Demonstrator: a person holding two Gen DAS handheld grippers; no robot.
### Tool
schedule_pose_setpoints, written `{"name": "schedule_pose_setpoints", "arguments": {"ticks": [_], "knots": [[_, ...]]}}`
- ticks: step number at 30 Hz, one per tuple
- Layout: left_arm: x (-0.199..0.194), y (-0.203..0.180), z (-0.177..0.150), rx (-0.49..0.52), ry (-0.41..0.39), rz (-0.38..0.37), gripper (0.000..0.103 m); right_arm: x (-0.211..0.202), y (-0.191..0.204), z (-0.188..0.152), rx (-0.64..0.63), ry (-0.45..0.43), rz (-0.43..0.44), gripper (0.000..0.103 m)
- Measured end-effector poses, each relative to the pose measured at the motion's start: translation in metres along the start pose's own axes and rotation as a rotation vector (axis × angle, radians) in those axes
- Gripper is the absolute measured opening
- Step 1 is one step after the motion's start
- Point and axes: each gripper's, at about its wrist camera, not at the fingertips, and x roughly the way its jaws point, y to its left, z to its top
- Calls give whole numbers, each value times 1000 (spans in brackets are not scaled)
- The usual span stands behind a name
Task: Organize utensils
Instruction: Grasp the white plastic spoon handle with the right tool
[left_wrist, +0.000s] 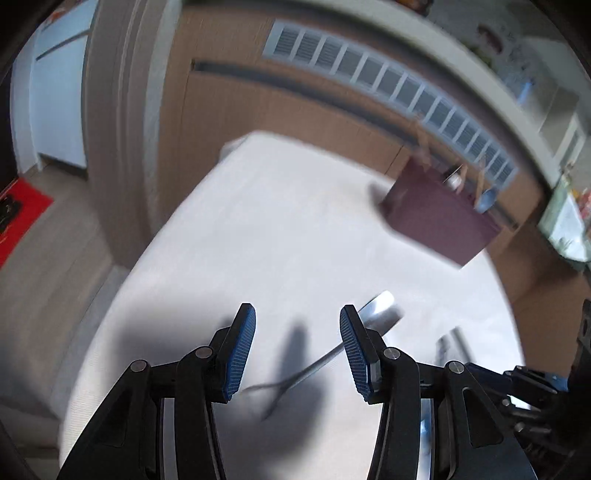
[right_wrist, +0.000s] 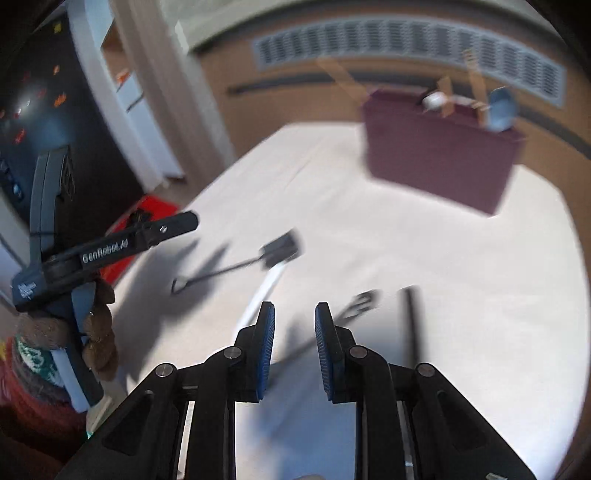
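A dark maroon utensil box (left_wrist: 439, 218) stands at the far side of the white table (left_wrist: 258, 221), with wooden handles and a blue spoon (left_wrist: 487, 199) sticking out of it. It also shows in the right wrist view (right_wrist: 439, 155). A metal utensil with a shiny blade (left_wrist: 376, 310) lies just beyond my left gripper (left_wrist: 297, 350), which is open and empty. My right gripper (right_wrist: 294, 343) is open and empty above the table. A dark-headed spatula (right_wrist: 280, 247) with a thin handle, a white utensil (right_wrist: 266, 288) and a dark stick (right_wrist: 412, 321) lie ahead of it.
The left gripper's body (right_wrist: 110, 251) shows at the left in the right wrist view. A red mat (left_wrist: 22, 210) lies on the floor beyond the table's left edge. A brown cabinet with a vent grille (left_wrist: 388, 81) stands behind the table. Both views are motion-blurred.
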Motion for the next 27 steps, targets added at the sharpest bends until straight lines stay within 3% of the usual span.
{"name": "schedule_pose_setpoints", "arguments": {"ticks": [3,7,12,17,20,27], "knots": [[-4,6,2,27,-17,71,49,28,20,1,-23,54,-7,21],[-10,13,0,6,-28,30,49,48,29,9,5,74,-15,21],[-10,14,-2,18,-20,23,49,69,44,17,-69,94,-132,21],[-5,9,-2,23,-2,19,49,70,45,13,-93,80,-146,18],[-3,3,-3,38,7,15,49,61,33,12,-85,66,-144,9],[5,-10,-8,72,45,-9,49,35,-23,1,40,29,-189,9]]}}
